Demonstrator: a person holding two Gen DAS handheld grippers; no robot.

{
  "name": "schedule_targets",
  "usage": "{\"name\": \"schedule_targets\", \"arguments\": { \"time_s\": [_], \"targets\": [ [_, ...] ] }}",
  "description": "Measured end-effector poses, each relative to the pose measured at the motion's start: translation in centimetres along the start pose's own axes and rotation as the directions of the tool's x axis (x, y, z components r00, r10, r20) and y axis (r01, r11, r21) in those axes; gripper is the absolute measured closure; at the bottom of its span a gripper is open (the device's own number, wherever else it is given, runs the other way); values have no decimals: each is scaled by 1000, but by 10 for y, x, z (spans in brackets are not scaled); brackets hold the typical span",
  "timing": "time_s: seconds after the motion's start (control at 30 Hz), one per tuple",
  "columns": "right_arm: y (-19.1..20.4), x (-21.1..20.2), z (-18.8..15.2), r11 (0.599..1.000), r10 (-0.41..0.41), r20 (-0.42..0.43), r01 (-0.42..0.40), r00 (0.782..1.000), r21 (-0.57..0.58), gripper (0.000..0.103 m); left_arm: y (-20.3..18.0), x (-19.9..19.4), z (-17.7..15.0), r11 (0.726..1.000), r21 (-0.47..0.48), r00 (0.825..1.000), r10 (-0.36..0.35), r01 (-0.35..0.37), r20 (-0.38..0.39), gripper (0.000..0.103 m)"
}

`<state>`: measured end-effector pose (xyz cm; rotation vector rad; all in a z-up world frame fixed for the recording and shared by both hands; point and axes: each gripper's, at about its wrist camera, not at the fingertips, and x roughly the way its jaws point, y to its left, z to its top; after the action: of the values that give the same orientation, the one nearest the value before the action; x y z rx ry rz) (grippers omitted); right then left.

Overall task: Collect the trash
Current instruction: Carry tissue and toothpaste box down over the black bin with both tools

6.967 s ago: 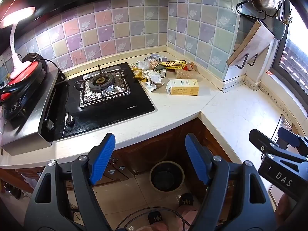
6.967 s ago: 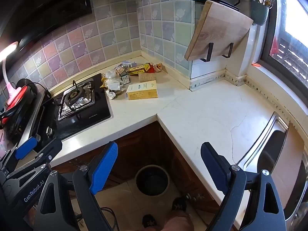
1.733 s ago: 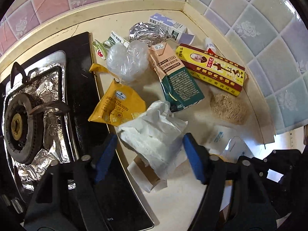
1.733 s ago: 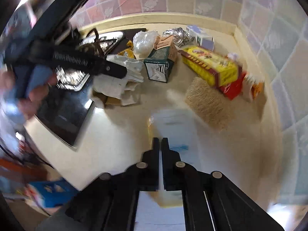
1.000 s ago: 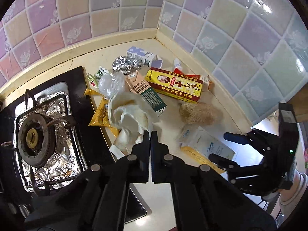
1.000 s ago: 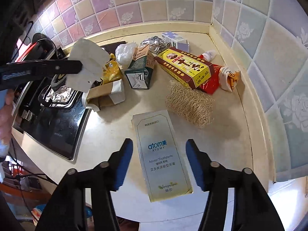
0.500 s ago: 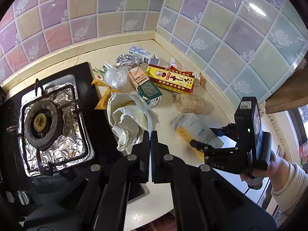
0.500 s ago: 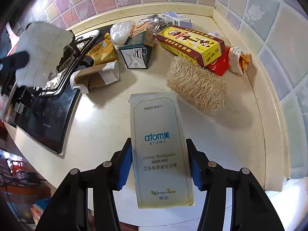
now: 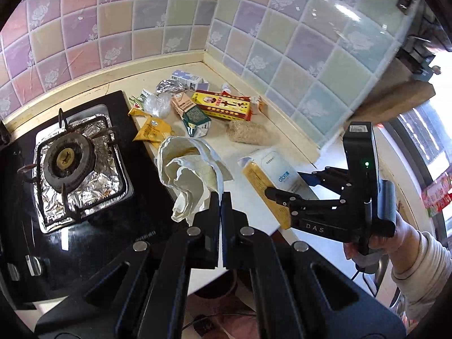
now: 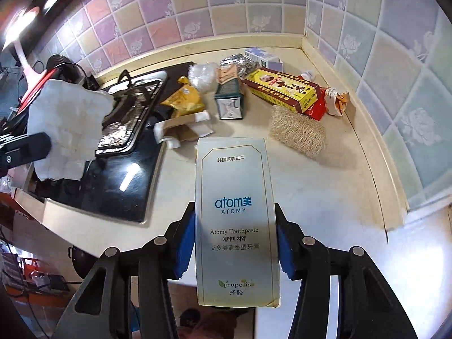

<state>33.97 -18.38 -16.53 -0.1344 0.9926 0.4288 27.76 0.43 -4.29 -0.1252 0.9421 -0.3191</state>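
My left gripper (image 9: 220, 197) is shut on a crumpled white paper bag (image 9: 192, 169) and holds it above the counter edge; the bag also shows in the right wrist view (image 10: 66, 130). My right gripper (image 10: 234, 243) is shut on a white Atomy toothpaste box (image 10: 237, 212), lifted off the counter; the box also shows in the left wrist view (image 9: 271, 180). More trash lies in the corner: a yellow and red long box (image 10: 282, 90), a green carton (image 10: 230, 96), a yellow packet (image 10: 183, 99), a straw-coloured scrubber (image 10: 296, 132), foil (image 10: 240, 63).
A black gas stove (image 9: 65, 158) with foil round the burner sits left of the trash. A brown and white carton (image 10: 183, 125) lies at the stove's edge. Tiled walls (image 9: 282, 45) close the corner. A dark bin (image 10: 79, 262) stands on the floor below the counter.
My right gripper has closed on the toothpaste box and lifted it. My left gripper has pulled back and higher with the paper bag.
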Motion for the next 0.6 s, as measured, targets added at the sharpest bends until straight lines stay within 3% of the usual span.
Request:
{"name": "schedule_targets", "arguments": {
  "time_s": [0.3,0.6],
  "targets": [
    [65,-52,-81,997,-16,38,13,999,71,53,-13,-38,-82,994,75,997,-78,80,-28,103],
    [110,-47,-189,983,-47,-37,52,998,174,53,-25,-20,-180,989,110,990,-84,97,-115,103]
  ]
}}
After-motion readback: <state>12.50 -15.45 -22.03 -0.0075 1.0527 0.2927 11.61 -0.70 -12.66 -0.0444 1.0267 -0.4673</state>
